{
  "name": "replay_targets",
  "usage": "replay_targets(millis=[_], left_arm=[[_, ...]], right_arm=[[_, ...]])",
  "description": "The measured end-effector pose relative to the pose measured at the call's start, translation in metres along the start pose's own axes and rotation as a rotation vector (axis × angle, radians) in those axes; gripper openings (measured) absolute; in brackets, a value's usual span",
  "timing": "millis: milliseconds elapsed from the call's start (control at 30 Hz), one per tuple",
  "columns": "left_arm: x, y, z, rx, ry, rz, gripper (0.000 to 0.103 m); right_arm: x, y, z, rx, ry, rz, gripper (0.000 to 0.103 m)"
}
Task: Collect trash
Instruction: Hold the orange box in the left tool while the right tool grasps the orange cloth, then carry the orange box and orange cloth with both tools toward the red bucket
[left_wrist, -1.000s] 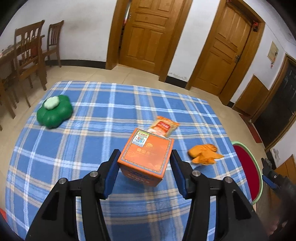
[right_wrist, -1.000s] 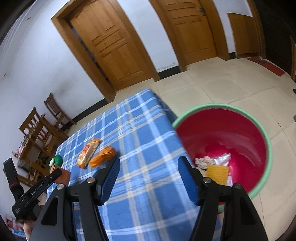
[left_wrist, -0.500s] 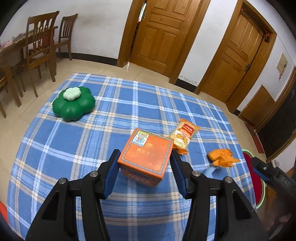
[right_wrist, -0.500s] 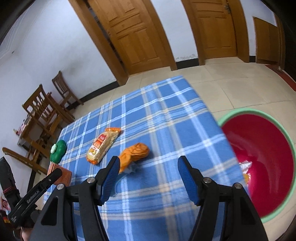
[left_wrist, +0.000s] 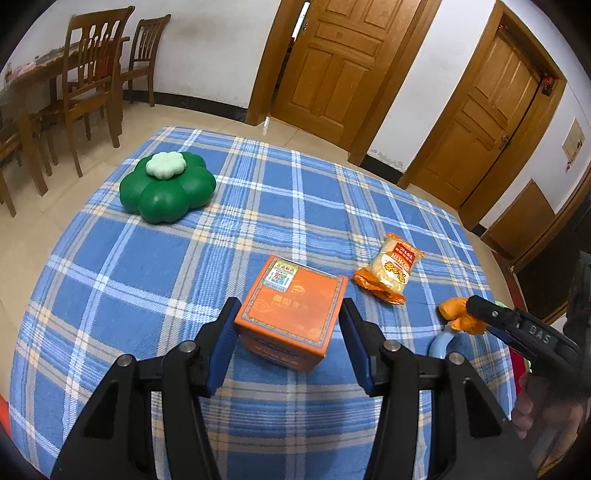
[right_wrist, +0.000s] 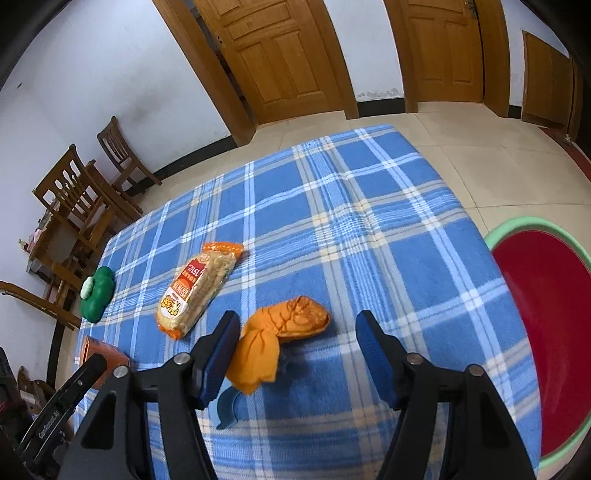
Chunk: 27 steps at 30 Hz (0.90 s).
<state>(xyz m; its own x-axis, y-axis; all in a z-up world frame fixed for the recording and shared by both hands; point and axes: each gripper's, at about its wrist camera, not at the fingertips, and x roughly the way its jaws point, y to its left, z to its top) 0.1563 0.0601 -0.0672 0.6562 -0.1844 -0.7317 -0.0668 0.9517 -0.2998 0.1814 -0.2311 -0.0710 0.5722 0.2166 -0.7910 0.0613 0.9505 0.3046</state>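
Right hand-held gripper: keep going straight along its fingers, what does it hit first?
Most likely the crumpled orange wrapper, lying just ahead of the right hand-held gripper and nearer its left finger. Its jaws stand open; depth is unclear, so it might meet the blue plaid cloth instead.

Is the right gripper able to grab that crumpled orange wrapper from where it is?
Probably yes. The right gripper has its jaws open, and the orange wrapper lies on the blue checked cloth just ahead, nearer the left jaw. Nothing stands between them; the snack packet lies off to the side.

Open tongs over orange wrapper
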Motion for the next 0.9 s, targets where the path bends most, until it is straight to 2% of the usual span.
replay_targets(millis=[67,133,333,900], left_arm=[[0.001,0.001,-0.001,-0.003,0.002,-0.001,0.054],[0.003,0.001,-0.001,-0.005,0.006,-0.003,0.054],[0.003,0.000,-0.002,-0.001,0.008,-0.005,0.054],[-0.018,-0.020,-0.006,0.035,-0.010,-0.041,0.054]], right_arm=[[0.002,0.001,0.000,-0.008,0.002,0.006,0.055],[0.005,0.003,0.000,-0.019,0.008,0.012,0.048],[-0.001,0.004,-0.002,-0.042,-0.025,0.018,0.036],[-0.064,-0.012,-0.014,0.009,-0.138,0.085,0.036]])
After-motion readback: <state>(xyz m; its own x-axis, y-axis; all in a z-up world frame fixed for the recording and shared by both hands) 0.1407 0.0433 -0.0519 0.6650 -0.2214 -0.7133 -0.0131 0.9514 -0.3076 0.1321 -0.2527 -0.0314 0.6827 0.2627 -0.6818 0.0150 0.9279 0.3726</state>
